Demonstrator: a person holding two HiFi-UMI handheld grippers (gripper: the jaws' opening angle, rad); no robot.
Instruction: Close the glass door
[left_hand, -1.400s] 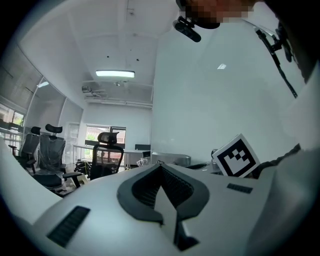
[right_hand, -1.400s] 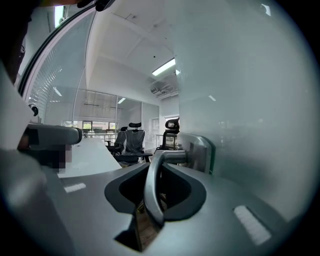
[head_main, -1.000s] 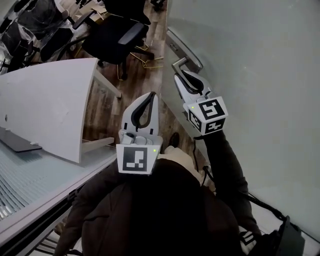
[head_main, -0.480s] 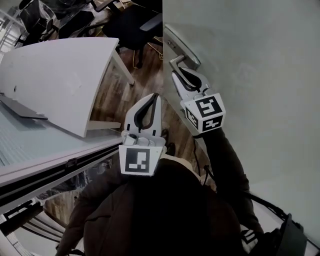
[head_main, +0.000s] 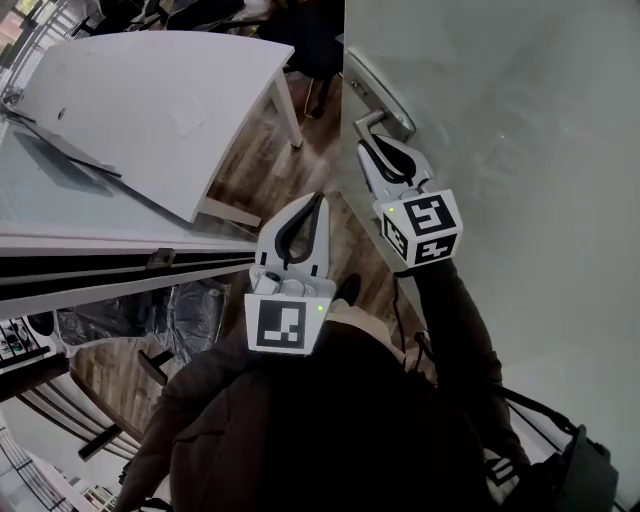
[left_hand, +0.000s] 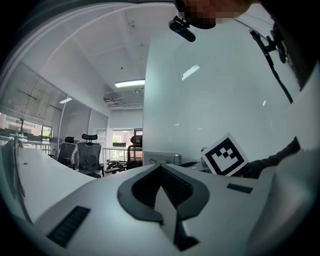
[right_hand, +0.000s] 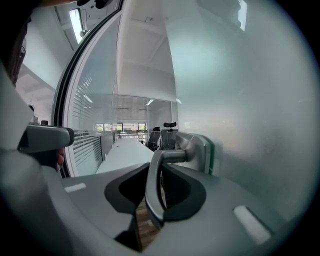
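The frosted glass door (head_main: 520, 120) fills the right of the head view, with its metal lever handle (head_main: 368, 124) on a lock plate near the door's edge. My right gripper (head_main: 372, 148) is shut on that lever. In the right gripper view the door handle (right_hand: 155, 185) runs down between the two dark pads of the right gripper (right_hand: 152, 200). My left gripper (head_main: 318, 200) hovers to the left of the door, over the floor, shut and holding nothing. In the left gripper view the left gripper's (left_hand: 161, 167) tips meet, and the door (left_hand: 210, 100) stands beyond them.
A white desk (head_main: 150, 110) stands at the upper left on the wooden floor (head_main: 280, 190). A dark door frame rail (head_main: 120, 270) and a glass partition cross the left side. Office chairs (left_hand: 80, 155) stand further back in the room.
Both grippers and the door have swung across the room. The desk has slid up and to the right in the view, and the dark frame rail has come in at the left. The right grip has held.
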